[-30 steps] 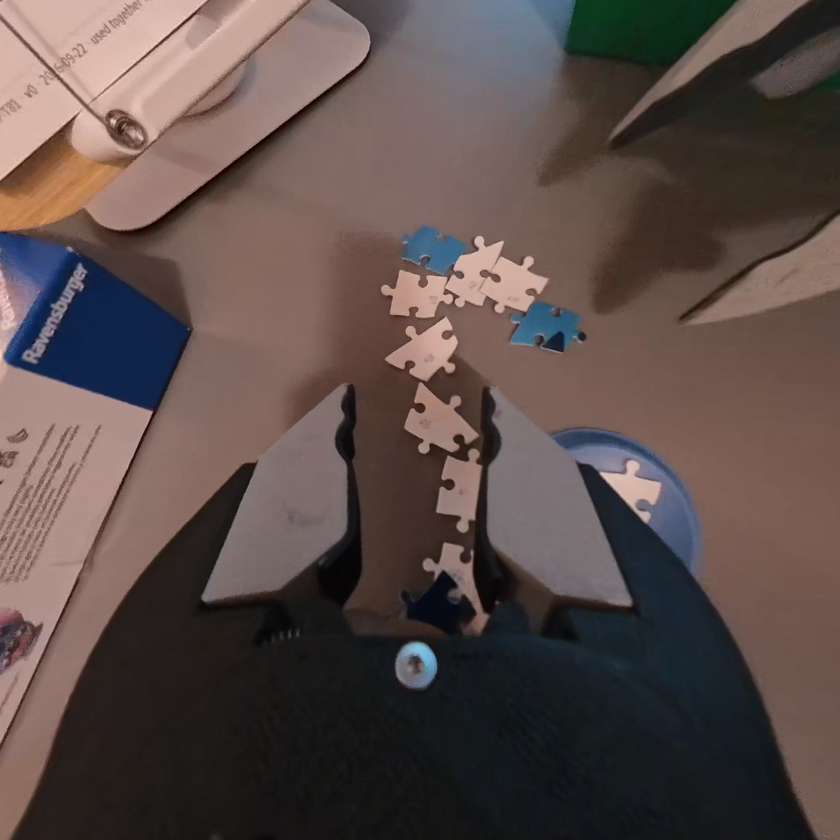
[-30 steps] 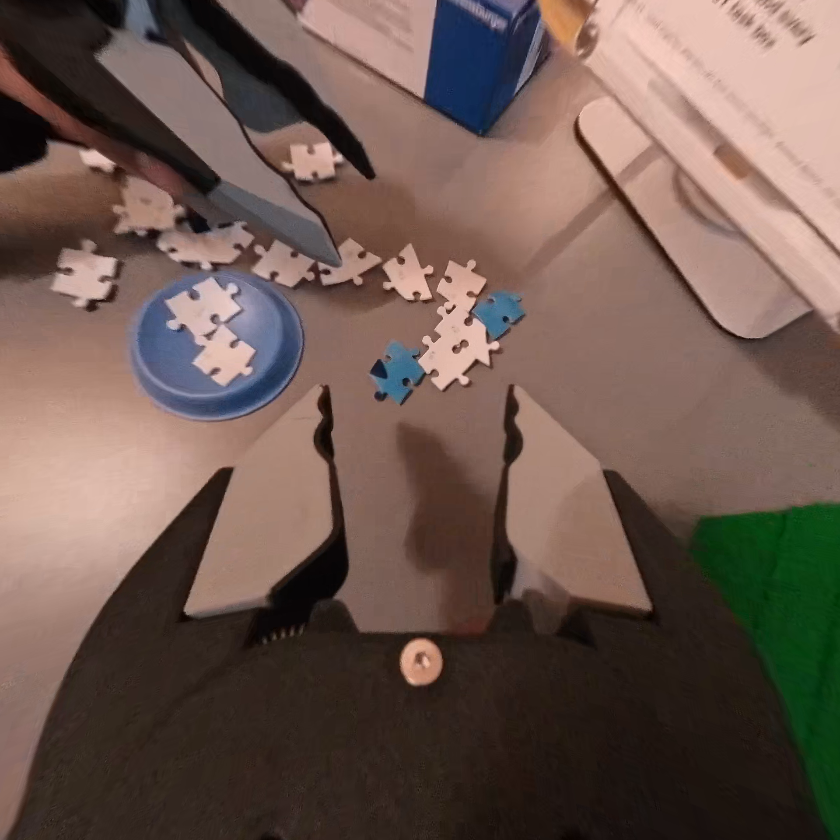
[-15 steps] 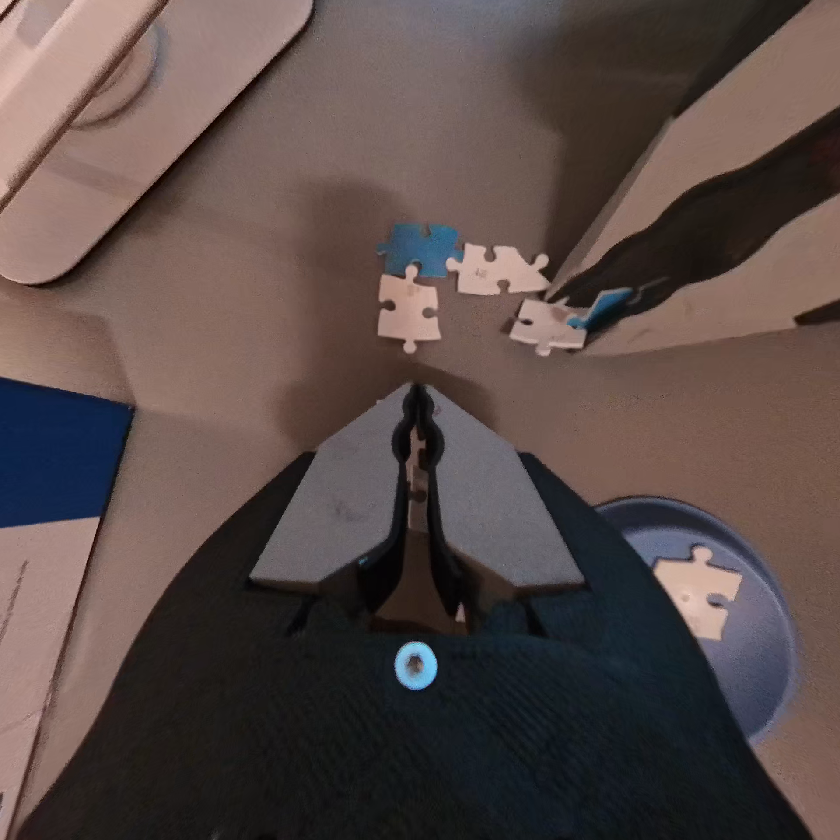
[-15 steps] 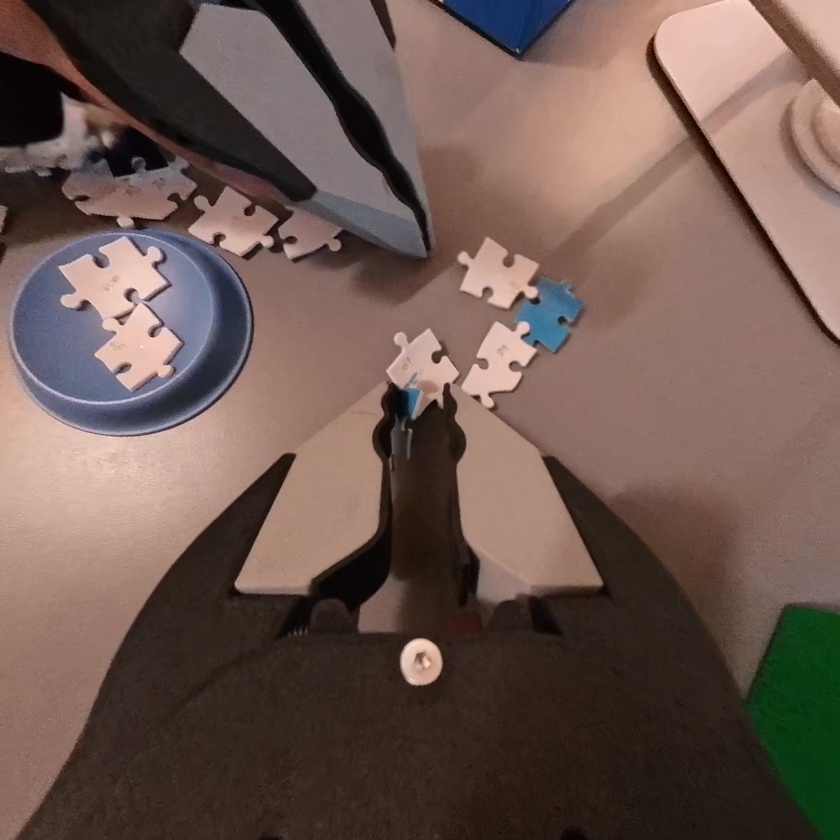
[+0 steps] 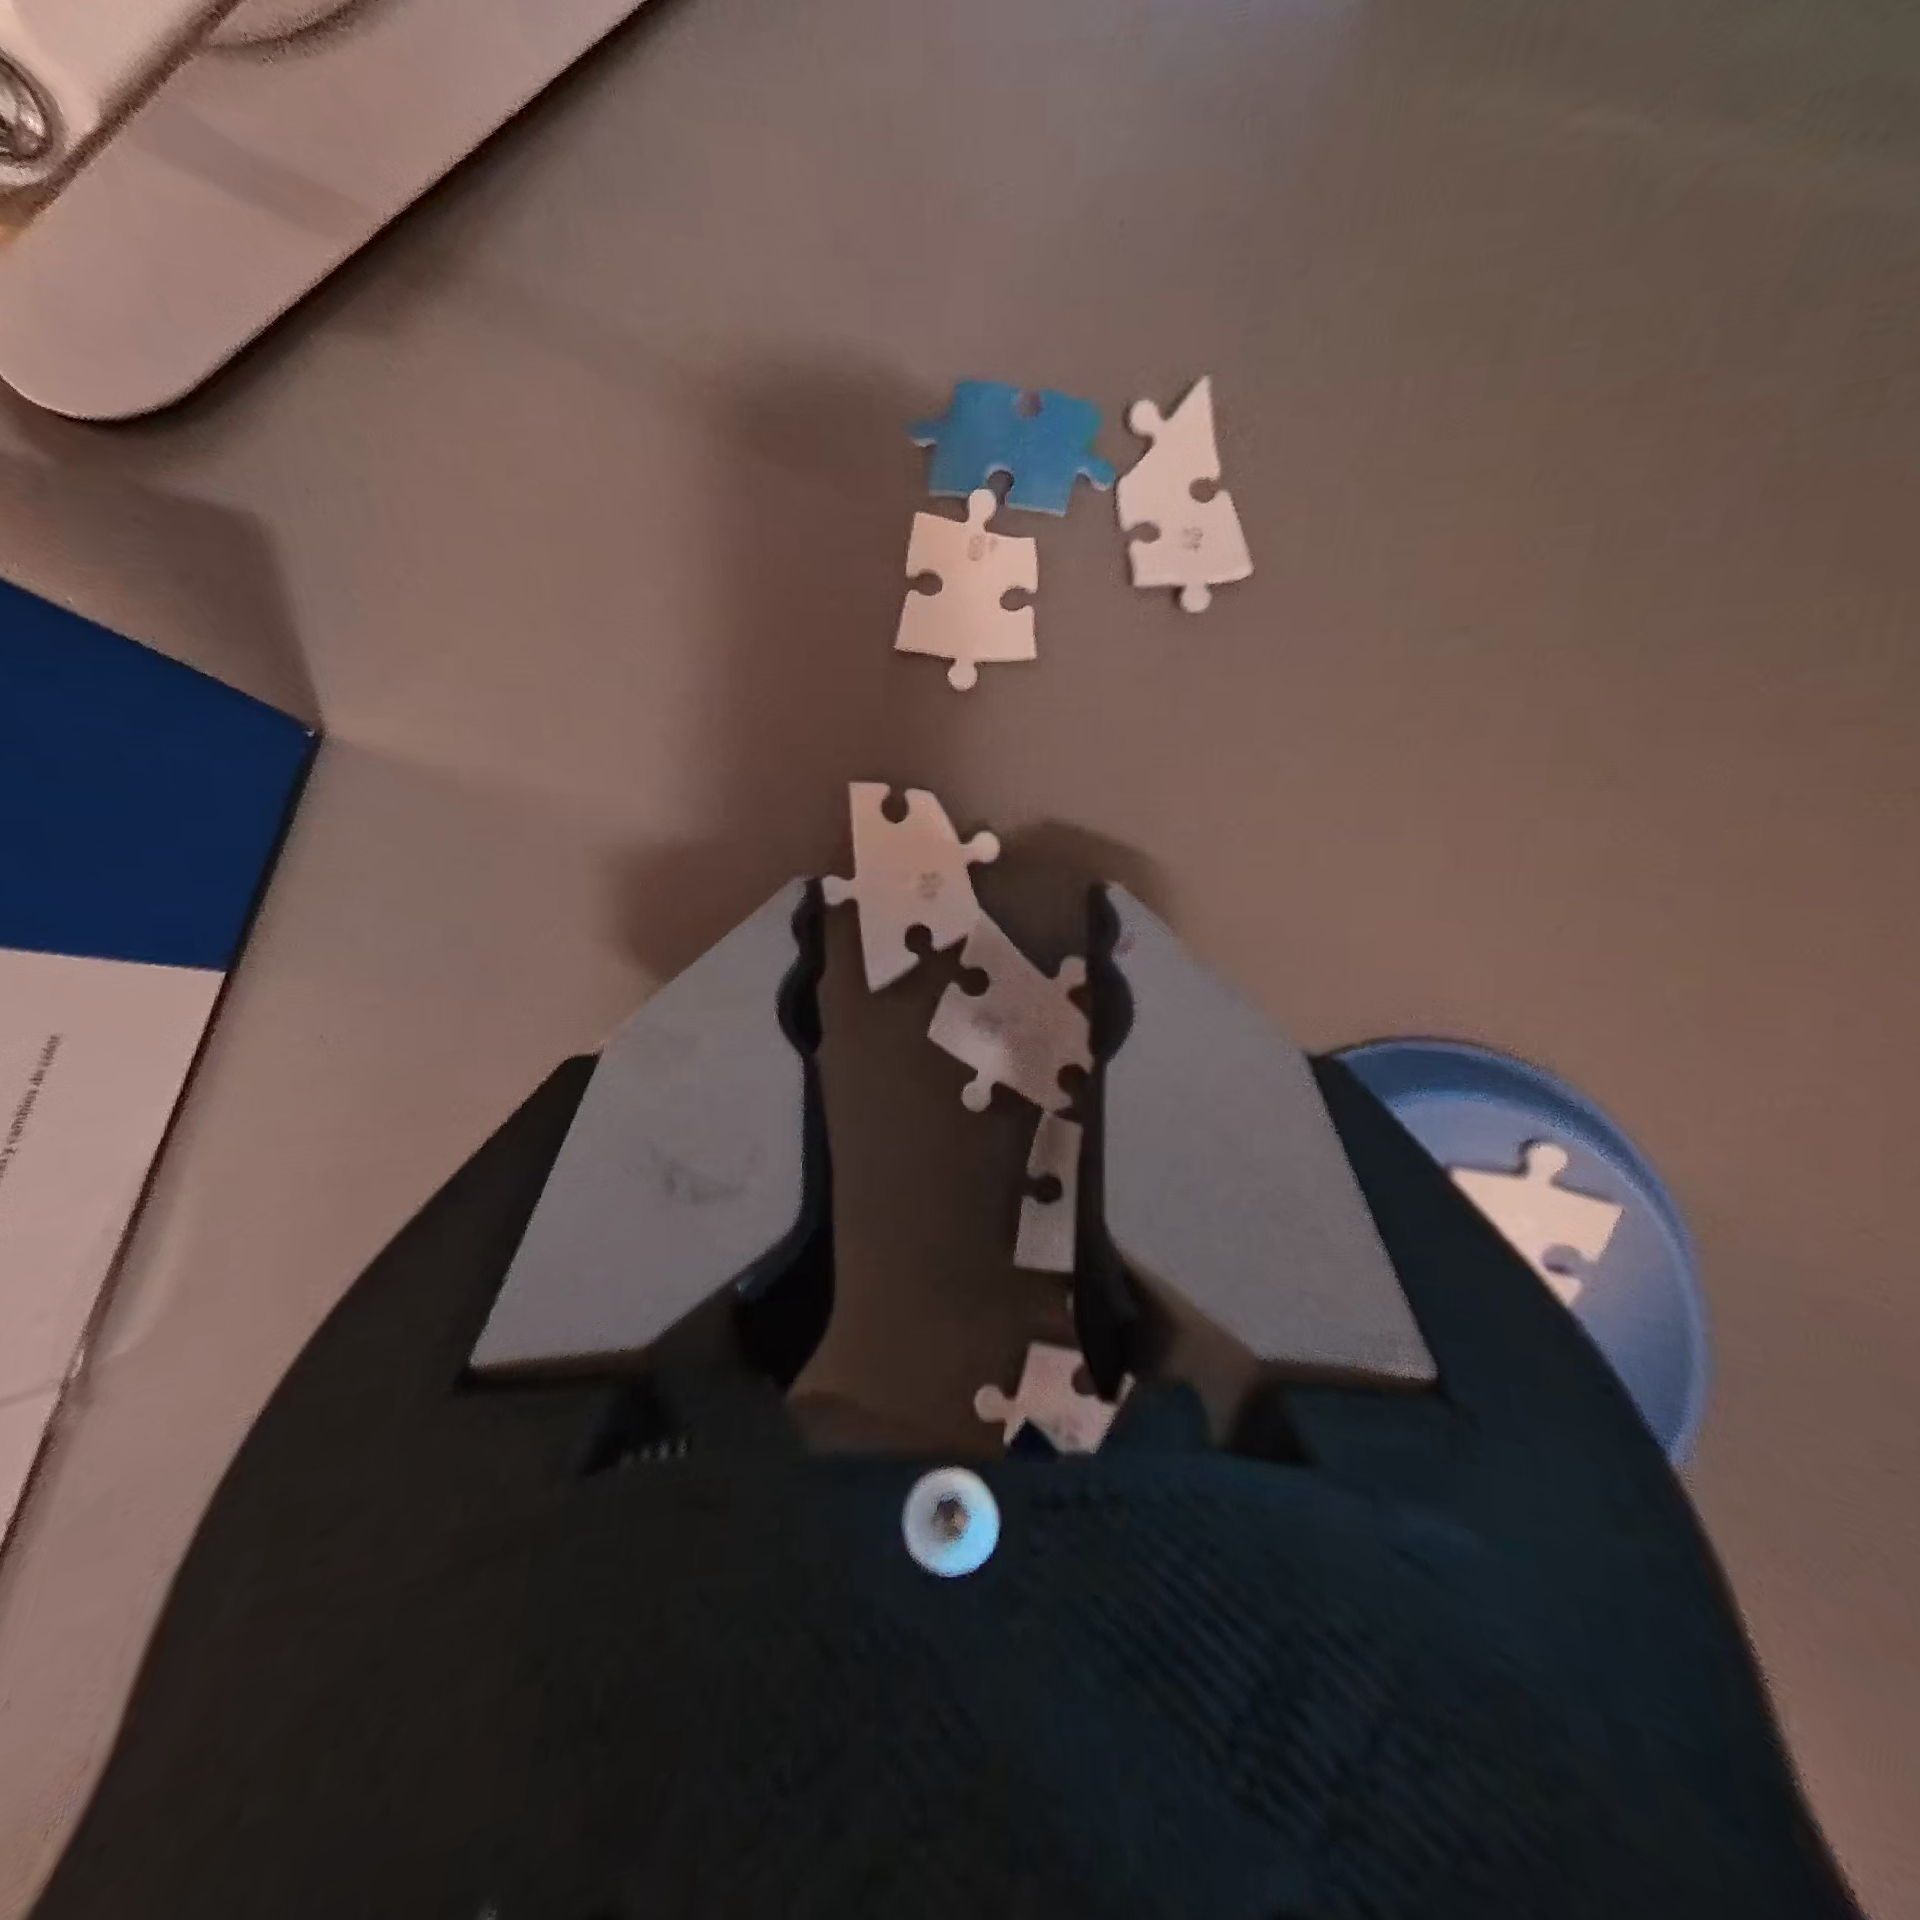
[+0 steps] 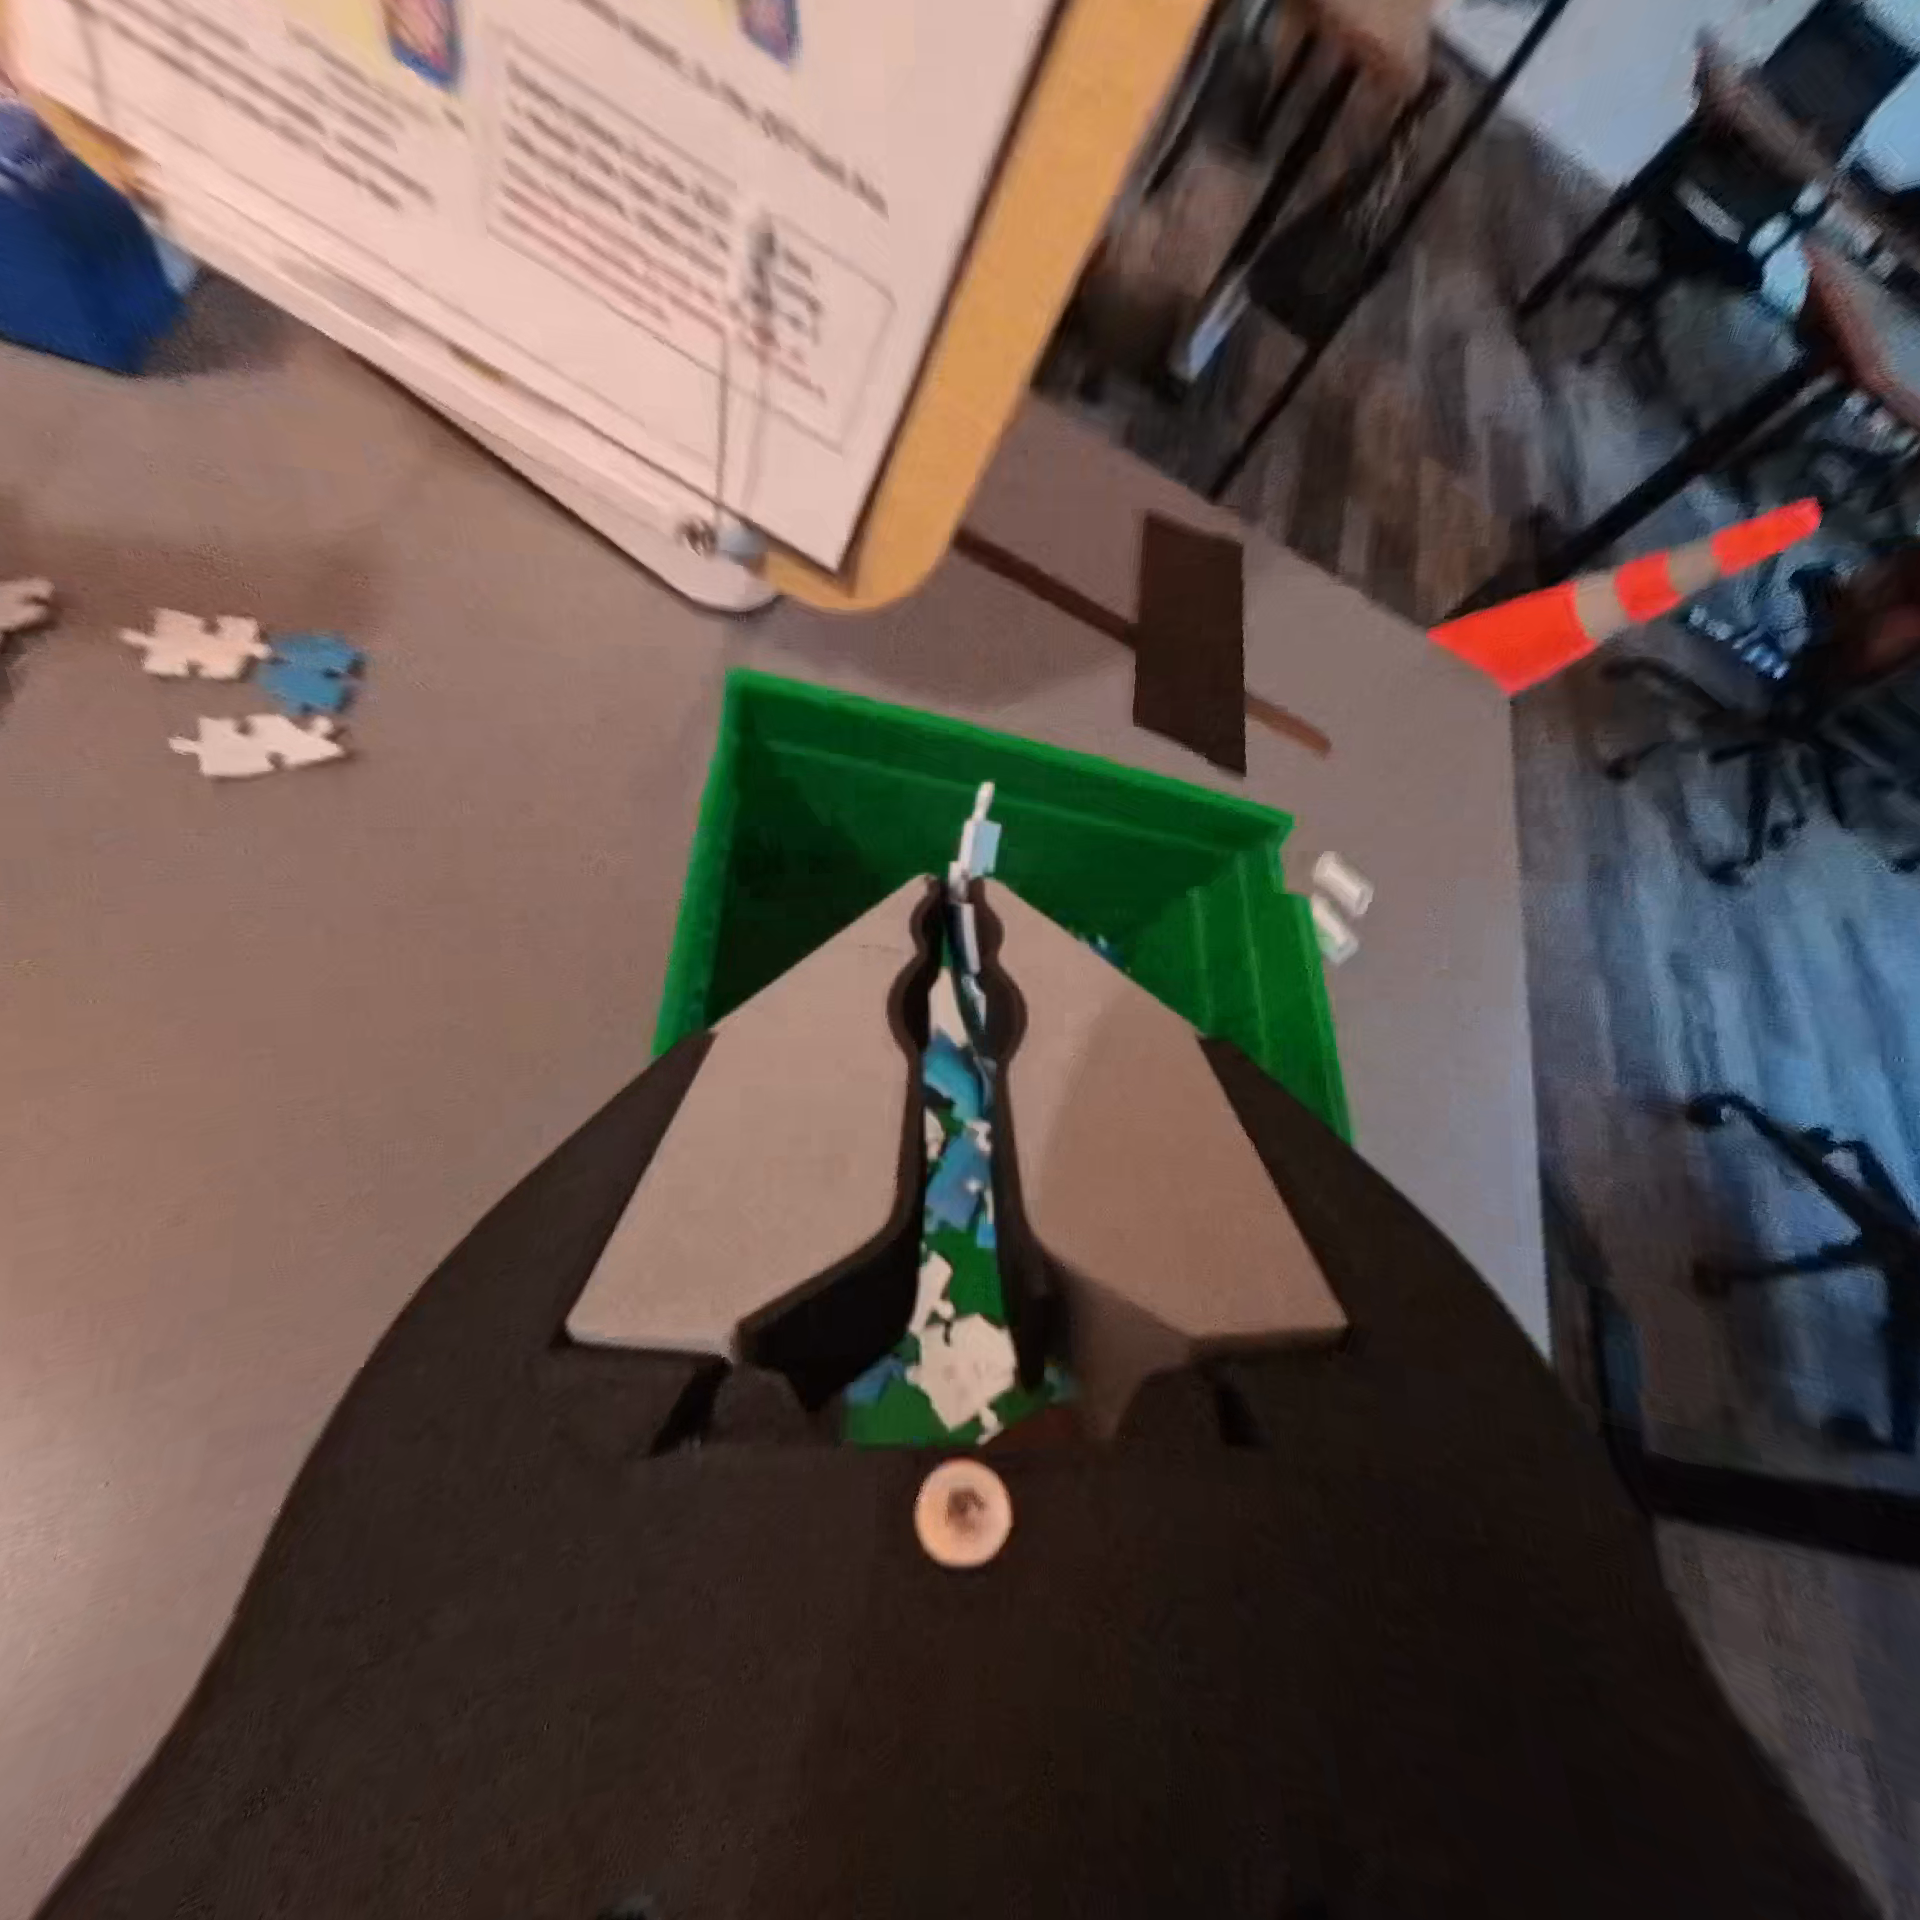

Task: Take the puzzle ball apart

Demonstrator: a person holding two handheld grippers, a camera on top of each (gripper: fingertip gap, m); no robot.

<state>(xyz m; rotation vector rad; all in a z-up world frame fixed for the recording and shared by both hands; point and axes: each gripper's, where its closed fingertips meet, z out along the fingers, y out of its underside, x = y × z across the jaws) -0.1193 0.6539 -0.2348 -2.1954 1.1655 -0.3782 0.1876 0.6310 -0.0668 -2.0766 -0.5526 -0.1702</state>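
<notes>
- The right claw (image 6: 961, 888) is clenched on a puzzle piece (image 6: 979, 836): both tips pinch its lower part, and the rest stands out beyond them.
- That piece is held edge-on to the right wrist view, so it shows as a thin pale sliver. Its long axis runs roughly along the fingers, pointing away from the claw and leaning slightly right.
- It hangs over the open green bin (image 6: 790, 727), not yet inside. Through the slot between the fingers, blue and white pieces (image 6: 961, 1351) already lie on the bin floor, so some sorting looks done.
- The left claw (image 5: 956, 904) is released, grasping nothing, low over the grey worktop (image 5: 1455, 520).
- 2 white pieces sit in its gap. The front white piece (image 5: 909, 883) pokes past the tips, a tab close to the left fingertip (image 5: 800, 904), its long axis nearly along the fingers. The second piece (image 5: 1013, 1023) lies skewed beside the right finger. Whether either pad touches them, I cannot tell.
- Loose pieces remain: a blue piece (image 5: 1013, 447) with 2 white ones, a squarish piece (image 5: 966, 582) and a pointed piece (image 5: 1184, 509), ahead of the left claw.
- A blue dish (image 5: 1652, 1226) at its right holds at least 1 white piece (image 5: 1538, 1216).
- By these signs, the work looks partway through.
</notes>
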